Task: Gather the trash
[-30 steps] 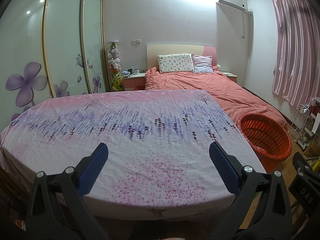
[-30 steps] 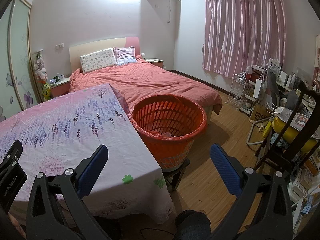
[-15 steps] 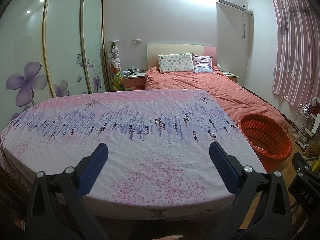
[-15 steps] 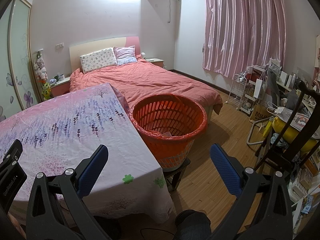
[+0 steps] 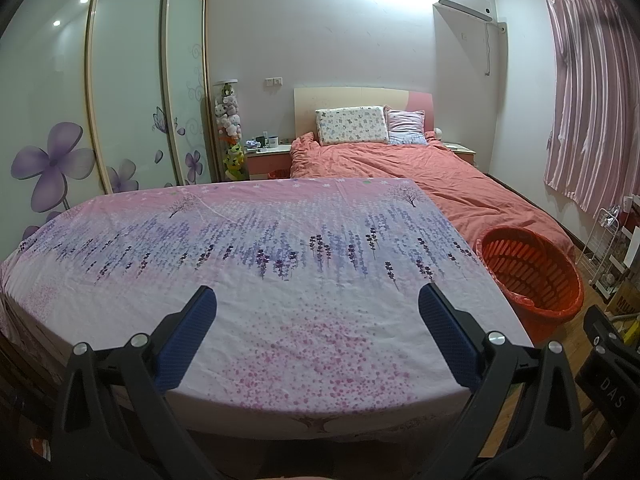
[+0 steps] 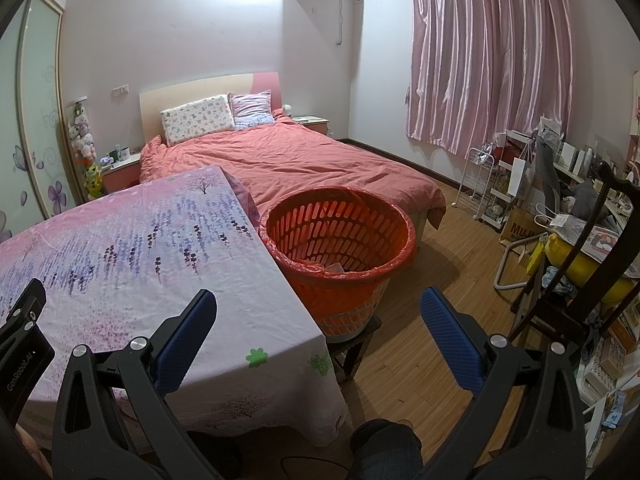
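Where the right wrist view centres, an orange basket (image 6: 340, 248) lined with a red bag stands on a dark stool just beside the right edge of the table (image 6: 120, 248), with a few pale scraps of trash (image 6: 334, 267) lying in its bottom. In the left wrist view the same basket (image 5: 528, 272) sits at the right edge of the frame. The table fills the middle of that view, draped in a pink cloth (image 5: 260, 260) printed with purple flowers. Behind it, toward the upper centre, a bed (image 5: 420, 176) with a coral cover carries two pillows against the headboard. A wardrobe (image 5: 120, 100) with flower-painted doors fills the upper left, and pink curtains (image 6: 488, 60) hang upper right above a wooden floor (image 6: 432, 320). The left gripper (image 5: 318, 304) hovers over the cloth, fingers spread wide and empty; the right gripper (image 6: 318, 306) is likewise spread wide, holding nothing.
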The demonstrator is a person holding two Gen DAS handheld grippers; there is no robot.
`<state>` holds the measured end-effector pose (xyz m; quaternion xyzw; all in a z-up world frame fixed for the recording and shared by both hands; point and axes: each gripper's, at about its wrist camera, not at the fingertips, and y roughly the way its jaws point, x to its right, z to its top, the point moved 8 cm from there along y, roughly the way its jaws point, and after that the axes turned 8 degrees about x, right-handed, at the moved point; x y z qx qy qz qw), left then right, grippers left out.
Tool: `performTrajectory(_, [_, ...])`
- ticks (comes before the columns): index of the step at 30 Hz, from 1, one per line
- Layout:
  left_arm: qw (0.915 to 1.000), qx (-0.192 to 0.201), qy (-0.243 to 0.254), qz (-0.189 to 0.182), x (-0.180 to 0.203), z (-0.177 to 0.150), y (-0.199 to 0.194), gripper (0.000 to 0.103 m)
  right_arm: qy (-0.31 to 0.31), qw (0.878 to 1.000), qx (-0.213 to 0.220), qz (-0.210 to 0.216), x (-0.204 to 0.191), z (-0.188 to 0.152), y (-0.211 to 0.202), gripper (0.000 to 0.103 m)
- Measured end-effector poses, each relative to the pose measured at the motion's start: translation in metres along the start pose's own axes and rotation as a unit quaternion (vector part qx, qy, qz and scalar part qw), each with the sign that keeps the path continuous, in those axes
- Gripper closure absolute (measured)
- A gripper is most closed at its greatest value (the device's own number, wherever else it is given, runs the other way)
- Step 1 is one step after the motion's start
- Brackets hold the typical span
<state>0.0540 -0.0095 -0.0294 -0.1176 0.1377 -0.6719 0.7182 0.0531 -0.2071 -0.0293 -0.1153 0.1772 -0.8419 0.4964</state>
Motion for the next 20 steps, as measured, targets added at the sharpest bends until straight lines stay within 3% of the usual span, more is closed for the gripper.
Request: performTrajectory(20, [1.0,0.005,0.003,-0.003,0.0045,0.0,-0.0026,0.004,0.0,1.0,0.0,0.0,-0.0011,0.0006,-0.0004,0.002])
